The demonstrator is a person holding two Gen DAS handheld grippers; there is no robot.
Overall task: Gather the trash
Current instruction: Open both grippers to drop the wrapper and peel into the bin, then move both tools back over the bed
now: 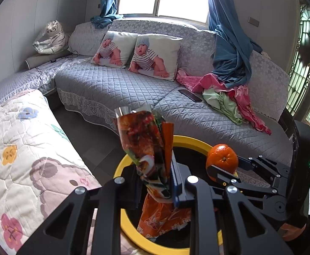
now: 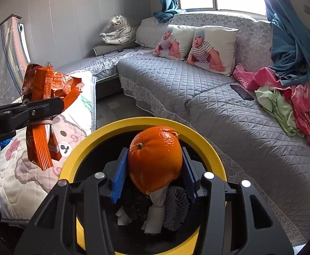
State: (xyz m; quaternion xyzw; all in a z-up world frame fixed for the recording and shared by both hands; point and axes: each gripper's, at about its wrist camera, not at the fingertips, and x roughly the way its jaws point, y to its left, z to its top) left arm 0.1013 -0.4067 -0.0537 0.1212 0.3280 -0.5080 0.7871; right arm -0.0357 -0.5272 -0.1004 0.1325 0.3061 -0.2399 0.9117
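Currently both loads hang over the yellow-rimmed bin [image 2: 87, 140]: left gripper [image 1: 155, 182] jaws pinch the crinkly wrapper [image 1: 146, 146], light and slippery, mid-length; right gripper [image 2: 153, 170] jaws hold the firm, round orange [image 2: 155, 159] at its widest part.

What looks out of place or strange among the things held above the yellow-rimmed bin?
The whole, unpeeled orange held by the right gripper above the yellow-rimmed black bin looks odd: it seems intact, not trash. The crumpled orange snack wrapper in the left gripper fits the task.
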